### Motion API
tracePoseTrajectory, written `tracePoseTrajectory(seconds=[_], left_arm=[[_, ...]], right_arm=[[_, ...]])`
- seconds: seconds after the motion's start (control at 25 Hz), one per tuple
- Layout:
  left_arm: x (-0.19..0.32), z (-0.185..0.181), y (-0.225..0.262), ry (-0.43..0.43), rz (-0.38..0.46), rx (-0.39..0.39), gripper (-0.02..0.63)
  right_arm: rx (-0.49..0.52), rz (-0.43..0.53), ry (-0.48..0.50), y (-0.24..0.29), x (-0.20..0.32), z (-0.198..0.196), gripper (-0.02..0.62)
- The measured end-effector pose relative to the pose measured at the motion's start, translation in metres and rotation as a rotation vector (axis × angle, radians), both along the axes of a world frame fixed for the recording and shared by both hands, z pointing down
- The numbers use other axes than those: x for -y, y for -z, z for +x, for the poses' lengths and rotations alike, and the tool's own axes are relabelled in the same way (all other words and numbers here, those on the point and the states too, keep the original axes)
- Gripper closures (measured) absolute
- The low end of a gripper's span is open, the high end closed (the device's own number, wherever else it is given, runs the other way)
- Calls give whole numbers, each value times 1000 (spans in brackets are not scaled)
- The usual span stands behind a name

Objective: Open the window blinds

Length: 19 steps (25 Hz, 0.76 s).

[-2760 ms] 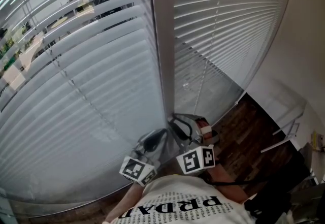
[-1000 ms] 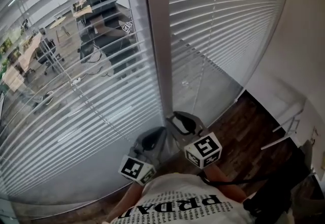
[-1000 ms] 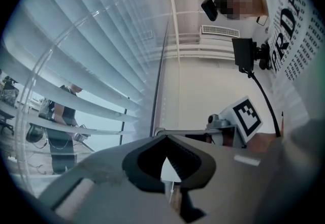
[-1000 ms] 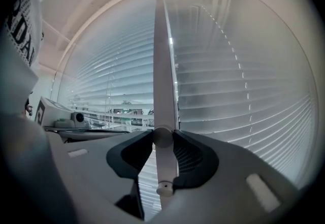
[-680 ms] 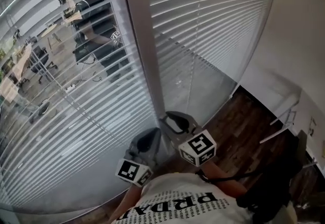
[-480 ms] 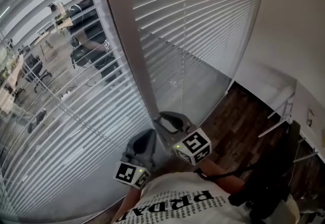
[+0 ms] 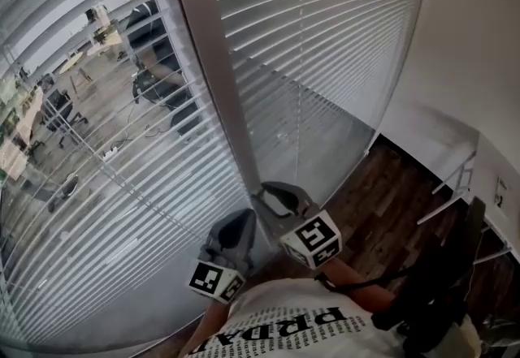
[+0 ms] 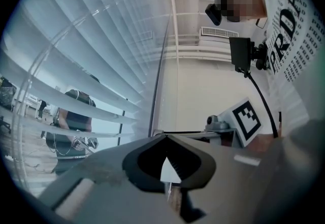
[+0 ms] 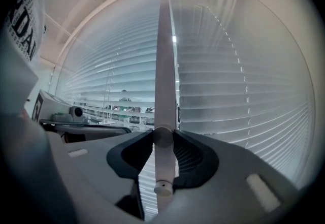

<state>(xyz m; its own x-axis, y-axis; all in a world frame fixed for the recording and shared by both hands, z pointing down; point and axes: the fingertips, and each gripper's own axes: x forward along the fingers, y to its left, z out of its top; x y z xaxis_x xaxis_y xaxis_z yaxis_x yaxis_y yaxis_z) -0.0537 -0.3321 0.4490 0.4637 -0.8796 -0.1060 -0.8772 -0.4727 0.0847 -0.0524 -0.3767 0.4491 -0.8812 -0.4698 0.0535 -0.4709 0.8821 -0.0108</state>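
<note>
Currently the right gripper (image 9: 163, 135), jaws just closed further, clamps the tilt wand (image 9: 163, 167); its long axis runs vertically up frame centre.

Dark wood floor (image 7: 388, 186) — plain white wall (image 7: 479, 48) on the right.

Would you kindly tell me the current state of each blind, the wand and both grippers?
left blind: slats tilted open, room beyond visible.
right blind: slats shut.
wand: upright, pinched between the right gripper's jaws.
right gripper: shut on the wand, jaws having just closed slightly further.
left gripper: shut, nothing plainly held.
</note>
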Motion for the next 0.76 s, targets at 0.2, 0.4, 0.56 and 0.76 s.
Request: tracePoseTrajectory(seconds=[0.2,0.4,0.56,0.76], left_arm=[[-3,-2,-2,2,-6,4,611],[-4,-1,0,6,-9,8,612],[-3,-4,3,8,-11,7,611],[-1,-9,4,4,-6,12,611]], right_arm=[[5,10,-6,0,-1,0,463],[16,7,-6,5,-2,1,463],[14,7,-1,6,-2,-2,462],[19,23,0,9,0,-7,462]])
